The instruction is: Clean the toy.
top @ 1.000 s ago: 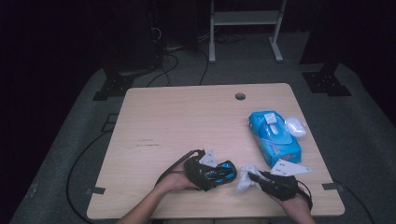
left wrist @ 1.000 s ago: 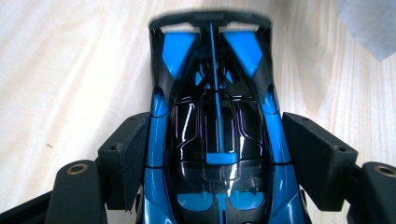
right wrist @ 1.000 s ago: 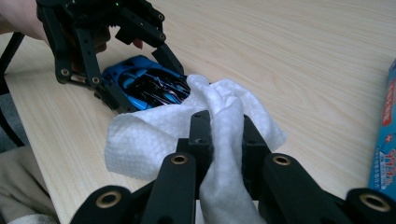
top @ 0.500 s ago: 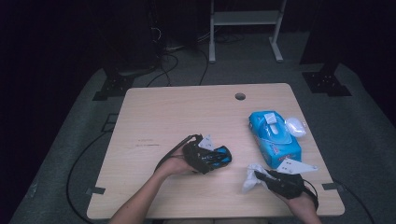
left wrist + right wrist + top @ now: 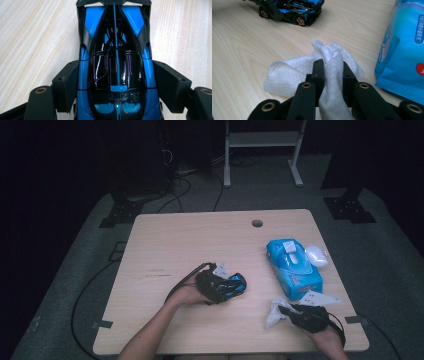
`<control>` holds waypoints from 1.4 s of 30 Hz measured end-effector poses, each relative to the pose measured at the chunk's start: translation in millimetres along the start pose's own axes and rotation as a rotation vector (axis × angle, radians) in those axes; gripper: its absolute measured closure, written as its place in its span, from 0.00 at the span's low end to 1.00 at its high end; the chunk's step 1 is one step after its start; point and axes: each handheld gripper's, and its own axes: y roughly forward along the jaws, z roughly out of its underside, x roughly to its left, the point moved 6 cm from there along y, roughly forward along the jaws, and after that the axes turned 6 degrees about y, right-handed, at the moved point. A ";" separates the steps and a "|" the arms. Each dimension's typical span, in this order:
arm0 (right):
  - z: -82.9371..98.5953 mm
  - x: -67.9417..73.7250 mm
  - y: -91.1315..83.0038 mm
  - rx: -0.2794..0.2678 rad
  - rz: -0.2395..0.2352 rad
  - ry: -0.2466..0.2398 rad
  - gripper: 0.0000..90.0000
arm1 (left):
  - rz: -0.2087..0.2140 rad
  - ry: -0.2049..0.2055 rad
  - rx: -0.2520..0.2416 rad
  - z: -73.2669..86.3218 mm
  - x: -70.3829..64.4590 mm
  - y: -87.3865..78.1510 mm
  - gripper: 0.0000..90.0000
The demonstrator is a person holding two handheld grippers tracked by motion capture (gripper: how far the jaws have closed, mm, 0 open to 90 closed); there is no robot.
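The blue-and-black toy car [image 5: 116, 65] sits on the counter [image 5: 190, 240], pinched across its body by the left tongs [image 5: 220, 287]. The right tongs [image 5: 329, 72] clamp a white wipe [image 5: 294, 72], well apart. Likely step: wiping the car; next, bring wipe onto it.

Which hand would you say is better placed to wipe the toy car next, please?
Right, probably. The right gripper is shut on the white wipe, apart from the toy car. The left gripper already clamps the car's sides, so it seems best steadying it.
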 end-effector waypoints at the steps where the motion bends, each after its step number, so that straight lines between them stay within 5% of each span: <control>1: 0.6 -1.0 0.6 0.005 -0.001 0.005 0.81 | 0.004 -0.008 -0.008 0.1 -0.1 0.0 0.29; 7: 1.5 -9.9 2.3 0.021 0.018 0.040 0.57 | -0.010 -0.023 -0.062 -4.7 -0.8 -9.0 0.22; 13: -2.9 -10.6 -2.8 -0.003 0.002 0.045 0.48 | -0.038 -0.033 -0.091 -4.4 2.3 -19.7 0.20; 42: -15.8 -10.8 -12.4 -0.059 -0.036 0.054 0.42 | -0.133 -0.088 -0.150 33.2 1.4 -64.6 0.14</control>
